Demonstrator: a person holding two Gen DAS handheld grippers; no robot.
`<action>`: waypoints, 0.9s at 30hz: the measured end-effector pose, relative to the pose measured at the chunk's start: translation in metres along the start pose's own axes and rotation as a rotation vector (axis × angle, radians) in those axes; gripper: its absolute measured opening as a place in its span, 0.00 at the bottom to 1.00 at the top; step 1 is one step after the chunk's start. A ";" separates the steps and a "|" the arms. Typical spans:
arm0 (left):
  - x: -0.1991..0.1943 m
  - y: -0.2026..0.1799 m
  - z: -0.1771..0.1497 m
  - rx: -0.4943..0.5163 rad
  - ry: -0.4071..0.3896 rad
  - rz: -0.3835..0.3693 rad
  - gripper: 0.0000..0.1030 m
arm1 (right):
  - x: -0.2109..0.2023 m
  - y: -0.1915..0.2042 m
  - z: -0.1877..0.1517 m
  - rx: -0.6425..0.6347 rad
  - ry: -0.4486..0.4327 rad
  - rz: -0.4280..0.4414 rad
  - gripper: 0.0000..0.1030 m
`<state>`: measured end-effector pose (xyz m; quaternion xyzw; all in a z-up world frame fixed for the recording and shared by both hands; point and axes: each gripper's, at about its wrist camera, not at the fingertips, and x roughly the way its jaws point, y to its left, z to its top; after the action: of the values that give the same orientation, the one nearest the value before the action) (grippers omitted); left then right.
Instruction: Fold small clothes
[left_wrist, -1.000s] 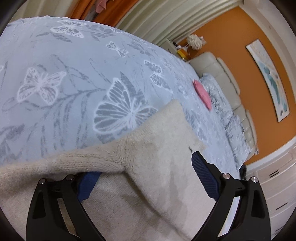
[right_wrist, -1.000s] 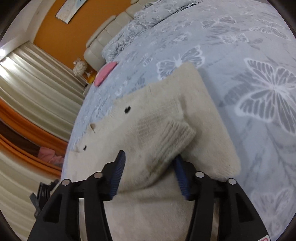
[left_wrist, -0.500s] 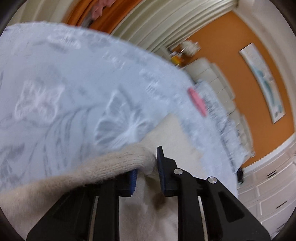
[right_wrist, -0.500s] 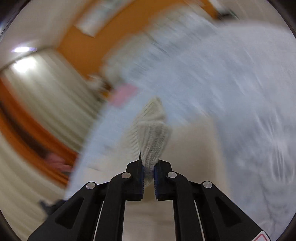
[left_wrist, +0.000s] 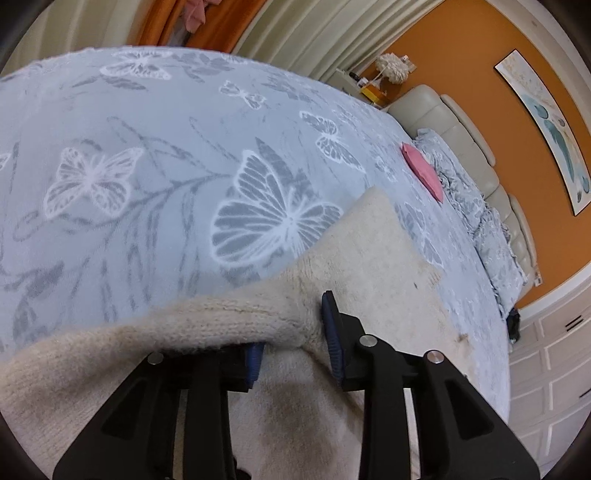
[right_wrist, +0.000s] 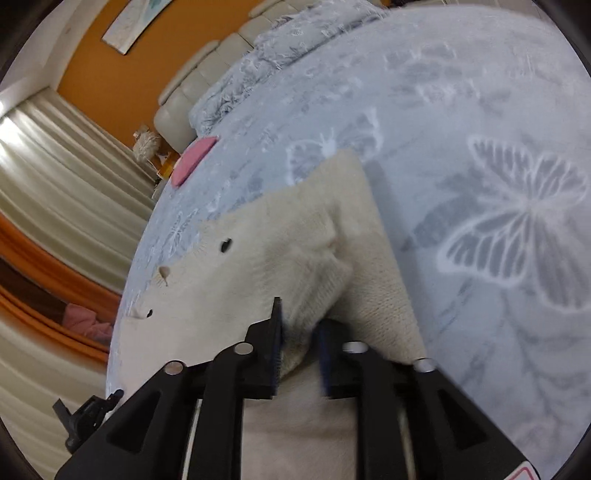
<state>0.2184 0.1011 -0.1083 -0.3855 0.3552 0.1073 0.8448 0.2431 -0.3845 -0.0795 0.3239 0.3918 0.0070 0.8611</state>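
A cream knit sweater lies flat on the butterfly bedspread. One of its sleeves runs across my left gripper and drapes over the left finger. The jaws are opening, with the bunched knit loose between the blue pads. In the right wrist view the sweater shows small dark buttons. Its other sleeve cuff is folded onto the body. The cuff sits between the pads of my right gripper, whose jaws are also opening.
A pink folded item lies near the rumpled pillows and cream headboard. Curtains hang past the bed's far side. White drawers stand at the right. A black object sits at the bed's edge.
Both grippers closed on the sleeves and lifted them half a second ago. Now both jaws have widened again, and the right cuff lies back down on the sweater.
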 end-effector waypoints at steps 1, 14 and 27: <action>-0.005 0.002 0.001 -0.009 0.024 -0.016 0.36 | -0.011 0.002 -0.005 -0.014 -0.011 -0.009 0.35; -0.158 0.155 -0.027 0.050 0.298 0.119 0.85 | -0.146 -0.079 -0.172 0.079 0.488 -0.023 0.61; -0.142 0.128 -0.063 0.020 0.493 0.032 0.11 | -0.123 -0.043 -0.181 0.062 0.509 -0.001 0.10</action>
<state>0.0250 0.1551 -0.1132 -0.3861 0.5577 0.0199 0.7345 0.0243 -0.3511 -0.1090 0.3378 0.5962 0.0755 0.7244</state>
